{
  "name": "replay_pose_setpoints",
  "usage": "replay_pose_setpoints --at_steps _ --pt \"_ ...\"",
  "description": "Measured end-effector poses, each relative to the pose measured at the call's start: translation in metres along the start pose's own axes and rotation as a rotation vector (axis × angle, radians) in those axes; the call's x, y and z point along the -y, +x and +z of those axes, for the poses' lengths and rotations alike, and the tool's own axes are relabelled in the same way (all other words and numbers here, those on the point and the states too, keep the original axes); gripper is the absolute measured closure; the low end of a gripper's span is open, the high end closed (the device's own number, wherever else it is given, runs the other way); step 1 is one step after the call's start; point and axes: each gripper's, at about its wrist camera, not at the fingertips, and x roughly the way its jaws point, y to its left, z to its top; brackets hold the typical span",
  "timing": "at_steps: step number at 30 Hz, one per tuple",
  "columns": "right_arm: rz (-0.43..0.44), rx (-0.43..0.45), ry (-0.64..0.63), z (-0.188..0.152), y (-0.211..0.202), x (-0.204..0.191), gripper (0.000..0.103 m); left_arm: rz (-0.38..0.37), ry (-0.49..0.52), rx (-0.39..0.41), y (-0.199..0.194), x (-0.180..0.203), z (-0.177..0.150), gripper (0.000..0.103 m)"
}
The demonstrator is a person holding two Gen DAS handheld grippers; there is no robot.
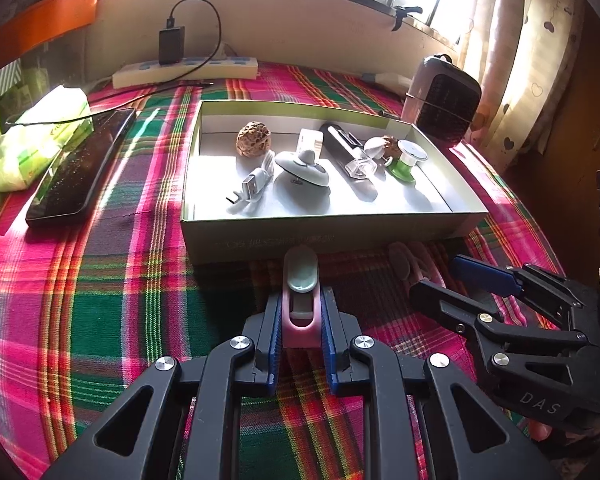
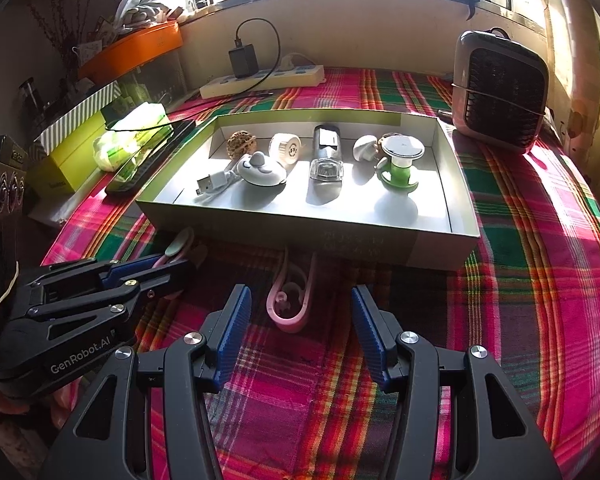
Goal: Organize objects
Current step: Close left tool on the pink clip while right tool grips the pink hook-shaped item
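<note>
L gripper [image 1: 300,332] pinches one pink clip [image 1: 300,308] just in front of the box [image 1: 320,236], R gripper [image 2: 298,320] fingers wide w/ another pink clip [image 2: 290,300] lying on the cloth between them, untouched.

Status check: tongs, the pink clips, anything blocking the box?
Left tongs shut on pink clip. Right tongs open, second pink clip loose on cloth between them. Box just ahead, nothing in the way.

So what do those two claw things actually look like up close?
Both the left gripper and the right gripper are black plastic linkages with silver rivets and ribbed blue pads. White lettering marks their bodies: "GenRobot.AI" on the left, "DAS" on the right.
</note>
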Motion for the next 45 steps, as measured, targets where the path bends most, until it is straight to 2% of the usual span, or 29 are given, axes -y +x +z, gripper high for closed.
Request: replay_pose_setpoints --at_steps 24,27,32,45 --pt "-0.073 -0.022 -0.055 0.002 0.012 -0.008 0.051 0.0 -0.022 0.009 0.001 -0.008 0.002 0.087" --pt "-0.093 -0.021 -0.056 0.002 0.011 -0.007 0.06 0.001 -0.023 0.008 0.002 -0.008 0.003 0.087" --pt "-0.092 -0.02 -0.056 0.002 0.011 -0.005 0.061 0.001 -0.022 0.008 0.002 -0.008 0.003 0.087" --pt "-0.091 -0.014 -0.051 0.001 0.01 -0.003 0.075 0.016 -0.016 0.009 0.001 -0.007 0.002 0.087"
